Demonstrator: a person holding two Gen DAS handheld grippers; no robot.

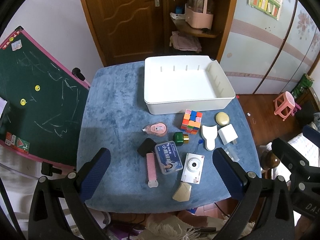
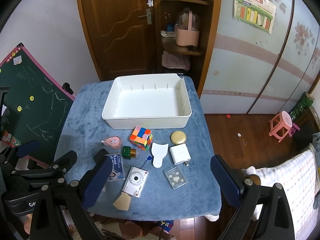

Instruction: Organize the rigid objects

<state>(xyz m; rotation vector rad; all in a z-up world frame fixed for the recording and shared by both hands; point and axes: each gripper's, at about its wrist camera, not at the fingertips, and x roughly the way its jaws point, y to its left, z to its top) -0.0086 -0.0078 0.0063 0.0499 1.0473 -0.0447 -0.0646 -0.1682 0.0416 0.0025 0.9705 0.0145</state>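
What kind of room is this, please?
Probably a room in a home, perhaps one a child uses: a chalkboard with stickers, a small pink stool, and a wooden door beside shelves of household things.

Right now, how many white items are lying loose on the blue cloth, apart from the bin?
3: a white camera near the front edge, a white paddle-shaped piece behind it, and a white charger block to that piece's right. The white bin looks empty.

"DA" in pale letters on the black tongs body [image 1: 309, 207], "Ge" on the other's [image 2: 32, 204]
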